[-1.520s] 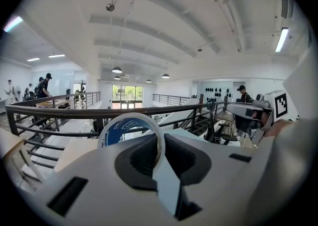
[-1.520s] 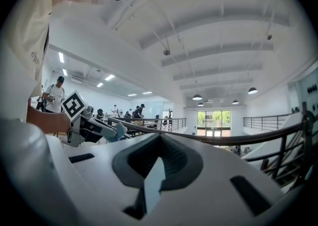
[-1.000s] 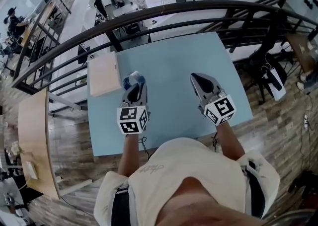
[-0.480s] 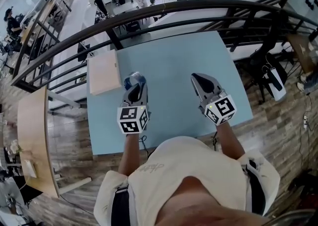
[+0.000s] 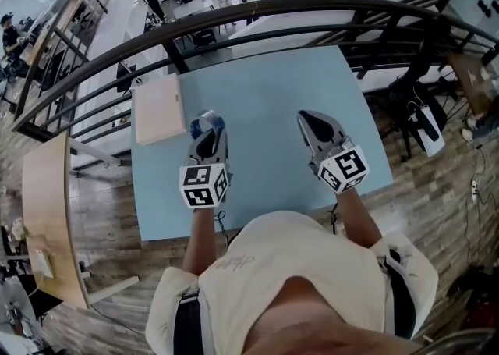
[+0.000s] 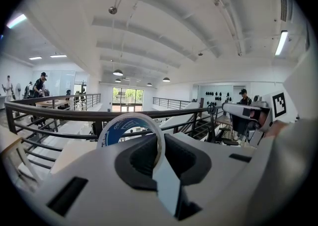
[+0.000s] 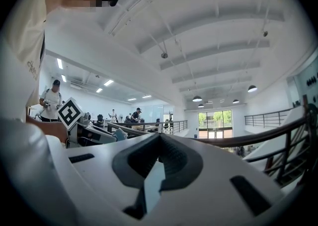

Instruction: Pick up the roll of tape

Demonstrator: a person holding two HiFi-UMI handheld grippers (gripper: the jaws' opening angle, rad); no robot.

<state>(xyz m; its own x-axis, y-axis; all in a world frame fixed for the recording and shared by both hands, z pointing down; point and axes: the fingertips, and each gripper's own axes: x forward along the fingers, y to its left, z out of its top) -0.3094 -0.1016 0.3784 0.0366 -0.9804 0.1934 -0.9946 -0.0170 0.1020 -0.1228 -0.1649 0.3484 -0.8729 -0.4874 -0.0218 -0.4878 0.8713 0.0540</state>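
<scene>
The roll of tape [image 6: 130, 129] is white with a blue inner ring. It stands upright between the jaws of my left gripper [image 6: 160, 138], which is shut on its rim. In the head view the tape [image 5: 209, 121] pokes out past the left gripper [image 5: 207, 130], held above the light blue table [image 5: 265, 88]. My right gripper [image 5: 306, 118] hovers over the table's right half, level and pointing away from me. Its jaws meet at the tips in the right gripper view [image 7: 160, 136], with nothing between them.
A pale wooden board [image 5: 160, 109] lies on the table's far left corner. A black curved railing [image 5: 273, 12] runs just beyond the table, with an open drop to a lower floor behind it. A wooden bench [image 5: 45, 221] stands at the left.
The head view has shifted slightly. Both grippers keep their places and the tape stays in the left one.
</scene>
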